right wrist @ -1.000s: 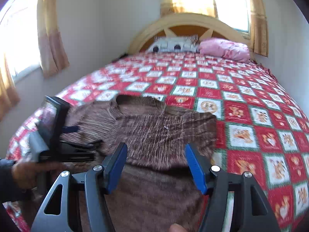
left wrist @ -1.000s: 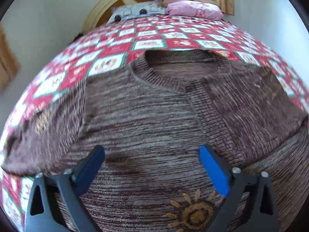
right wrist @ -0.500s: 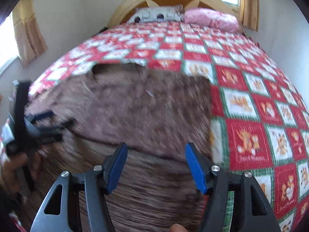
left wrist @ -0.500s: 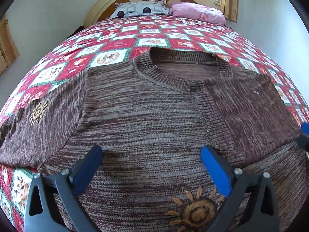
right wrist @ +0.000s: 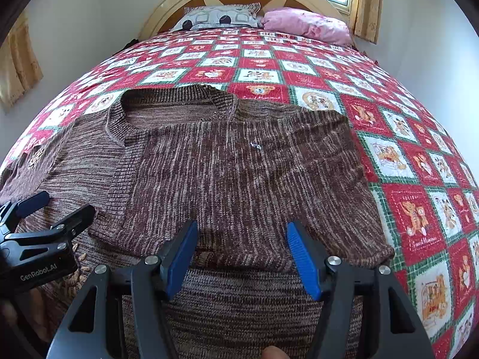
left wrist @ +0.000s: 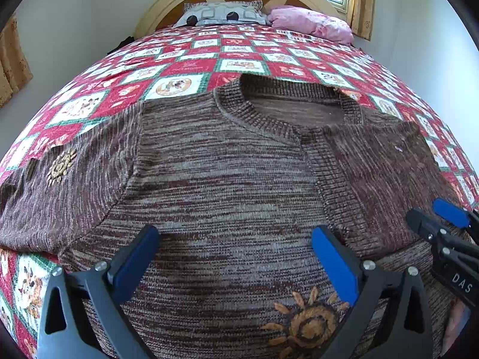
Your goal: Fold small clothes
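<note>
Left wrist view shows both tools released, the left tool and right tool above a brown sweater; soft, thick, limp knit, probably not slippery; the unfolded left sleeve seems the best hold.

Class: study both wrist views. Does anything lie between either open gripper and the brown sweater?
Nothing visible does. The left gripper and right gripper both hang open directly over the sweater, which lies on the quilt, its right sleeve already folded in.
</note>
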